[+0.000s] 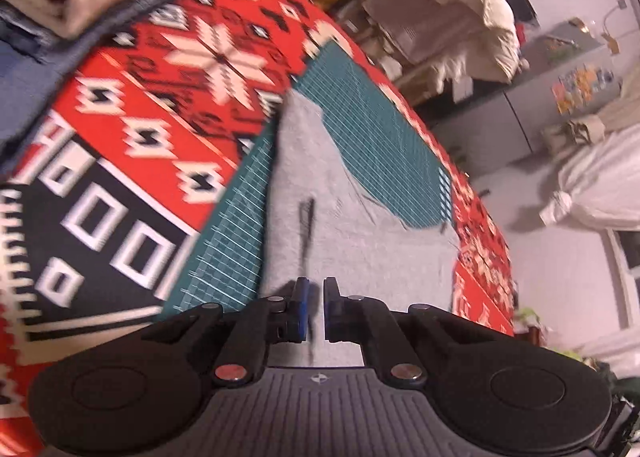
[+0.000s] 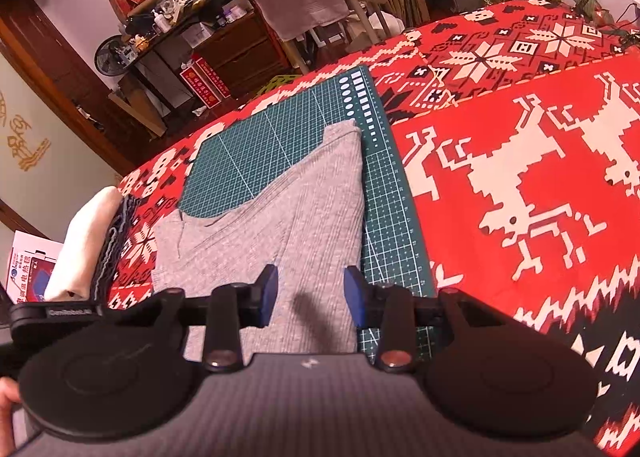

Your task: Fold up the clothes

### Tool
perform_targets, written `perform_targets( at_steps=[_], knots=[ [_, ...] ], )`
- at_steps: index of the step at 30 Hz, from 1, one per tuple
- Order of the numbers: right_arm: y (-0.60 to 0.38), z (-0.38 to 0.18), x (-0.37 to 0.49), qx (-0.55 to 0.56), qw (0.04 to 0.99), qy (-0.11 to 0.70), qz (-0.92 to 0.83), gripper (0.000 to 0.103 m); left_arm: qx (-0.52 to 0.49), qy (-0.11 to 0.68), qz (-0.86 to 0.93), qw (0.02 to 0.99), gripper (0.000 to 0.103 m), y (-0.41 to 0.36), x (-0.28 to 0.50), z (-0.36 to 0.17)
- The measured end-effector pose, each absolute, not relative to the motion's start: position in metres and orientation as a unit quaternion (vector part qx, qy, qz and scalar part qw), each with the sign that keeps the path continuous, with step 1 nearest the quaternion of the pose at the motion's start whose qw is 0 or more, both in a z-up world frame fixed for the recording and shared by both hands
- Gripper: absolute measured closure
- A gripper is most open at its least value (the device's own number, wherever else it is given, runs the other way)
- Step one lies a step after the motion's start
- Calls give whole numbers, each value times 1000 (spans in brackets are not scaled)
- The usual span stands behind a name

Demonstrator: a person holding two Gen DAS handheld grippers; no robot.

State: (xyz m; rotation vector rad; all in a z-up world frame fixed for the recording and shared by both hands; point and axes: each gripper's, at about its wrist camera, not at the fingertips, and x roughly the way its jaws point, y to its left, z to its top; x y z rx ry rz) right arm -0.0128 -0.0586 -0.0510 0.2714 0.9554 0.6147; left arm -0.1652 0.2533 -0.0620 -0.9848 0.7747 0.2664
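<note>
Grey garment (image 2: 280,217) lies flat on the green cutting mat (image 2: 396,225), one edge running along the mat's ruled side, over the red patterned blanket (image 2: 520,177).

My left gripper (image 1: 316,307) has its jaws drawn almost together above the grey cloth; I judge it shut, though I cannot see fabric pinched between the pads. My right gripper (image 2: 310,293) stands part open over the near end, cloth below the gap, pads not pressing it.

Risks: left may have closed on nothing, or on a single layer, so a lift would drag the piece crooked. Right could catch the mat edge beside the cloth. The left view is smeared, so placement is uncertain.

Writing: the white box (image 2: 30,269) at far left carries Chinese characters; too small to read reliably. Folded stack (image 2: 92,241) sits beside it.
</note>
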Motion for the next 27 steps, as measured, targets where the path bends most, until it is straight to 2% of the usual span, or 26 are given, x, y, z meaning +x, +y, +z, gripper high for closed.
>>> perform_targets(
  at_steps=[4,10,16,23,27],
  knots=[
    [-61,-52,-11,141,829,457,288,62,-501,336,88,793,97,254,-171,-62],
    [-60,-55,-12,147,823,462,295,62,-493,380,65,780,98,243,-153,-75],
    [-61,-57,-12,156,818,467,296,62,-498,387,103,769,98,247,-166,-72],
    [-57,-59,-13,161,810,473,308,62,-505,331,94,791,97,256,-165,-56],
    [-55,-59,-13,166,805,474,315,82,-535,313,96,779,97,270,-149,-70]
  ],
)
